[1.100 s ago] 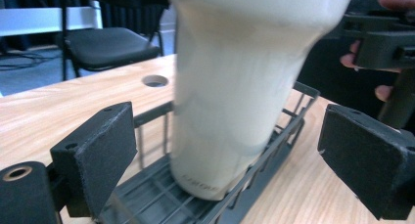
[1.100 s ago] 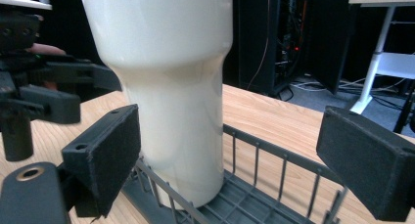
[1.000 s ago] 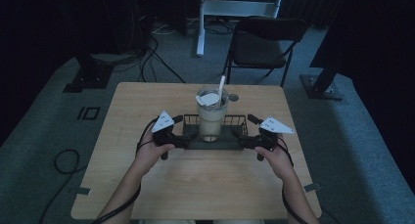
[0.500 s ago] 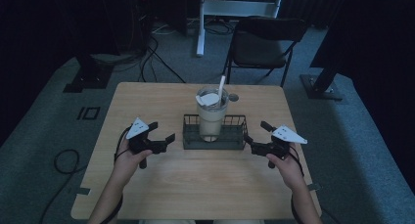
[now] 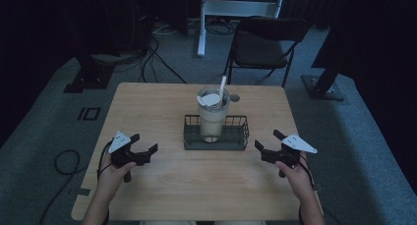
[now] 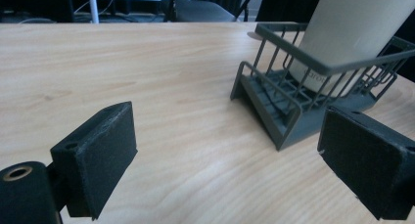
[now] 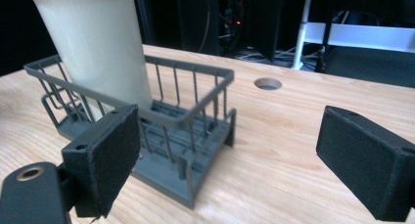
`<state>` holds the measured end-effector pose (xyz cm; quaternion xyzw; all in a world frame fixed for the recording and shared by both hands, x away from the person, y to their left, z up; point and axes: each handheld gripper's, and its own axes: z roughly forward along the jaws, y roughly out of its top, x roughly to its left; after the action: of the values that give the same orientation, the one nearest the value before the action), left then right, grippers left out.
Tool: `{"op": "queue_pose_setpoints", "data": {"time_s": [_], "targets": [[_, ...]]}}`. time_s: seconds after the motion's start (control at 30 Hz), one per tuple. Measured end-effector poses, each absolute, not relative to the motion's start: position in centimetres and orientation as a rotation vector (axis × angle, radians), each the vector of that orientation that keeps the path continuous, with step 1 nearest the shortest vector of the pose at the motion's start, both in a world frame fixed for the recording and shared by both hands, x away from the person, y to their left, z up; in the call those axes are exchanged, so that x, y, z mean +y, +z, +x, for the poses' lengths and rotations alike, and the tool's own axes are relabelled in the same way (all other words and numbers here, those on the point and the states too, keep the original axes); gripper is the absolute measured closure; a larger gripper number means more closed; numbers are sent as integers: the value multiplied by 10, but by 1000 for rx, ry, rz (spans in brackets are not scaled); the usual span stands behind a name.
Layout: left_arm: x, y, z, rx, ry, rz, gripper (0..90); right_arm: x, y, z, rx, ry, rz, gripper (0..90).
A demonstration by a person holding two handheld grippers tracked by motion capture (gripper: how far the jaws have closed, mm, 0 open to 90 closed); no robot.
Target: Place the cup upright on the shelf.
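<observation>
The wooden surface (image 5: 162, 107) carries a wire basket (image 5: 216, 134) at its middle, a pale cup (image 5: 212, 114) with a straw upright inside it; left hand-held gripper (image 5: 144, 151) and right hand-held gripper (image 5: 268, 149) hover well apart either side — both gape, empty; next, I judge, each must close in on a basket end.
</observation>
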<state>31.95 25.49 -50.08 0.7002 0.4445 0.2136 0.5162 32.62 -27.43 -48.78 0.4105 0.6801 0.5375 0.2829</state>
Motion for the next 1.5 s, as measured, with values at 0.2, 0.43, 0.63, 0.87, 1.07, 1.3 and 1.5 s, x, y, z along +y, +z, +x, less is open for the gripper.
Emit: {"op": "queue_pose_setpoints", "data": {"time_s": [0.2, 0.43, 0.63, 0.87, 1.07, 1.3, 1.5], "targets": [[268, -509, 308, 1089, 509, 1691, 78, -285, -496, 314, 1810, 1382, 1157, 93], [284, -514, 294, 1123, 512, 1715, 78, -300, -510, 300, 1798, 1329, 1215, 93], [299, -519, 281, 1183, 543, 1720, 78, -309, -518, 291, 1814, 1254, 1262, 92], [314, -528, 270, 1289, 566, 1698, 78, -309, -529, 284, 1855, 1162, 1313, 92], [323, -534, 265, 1352, 580, 1739, 78, -313, -538, 281, 1843, 1139, 1372, 92], [329, -542, 262, 1445, 613, 1773, 79, -321, -543, 278, 1792, 1094, 1479, 92], [339, -543, 261, 1574, 633, 1670, 79, -325, -546, 279, 1770, 1022, 1531, 93]]}}
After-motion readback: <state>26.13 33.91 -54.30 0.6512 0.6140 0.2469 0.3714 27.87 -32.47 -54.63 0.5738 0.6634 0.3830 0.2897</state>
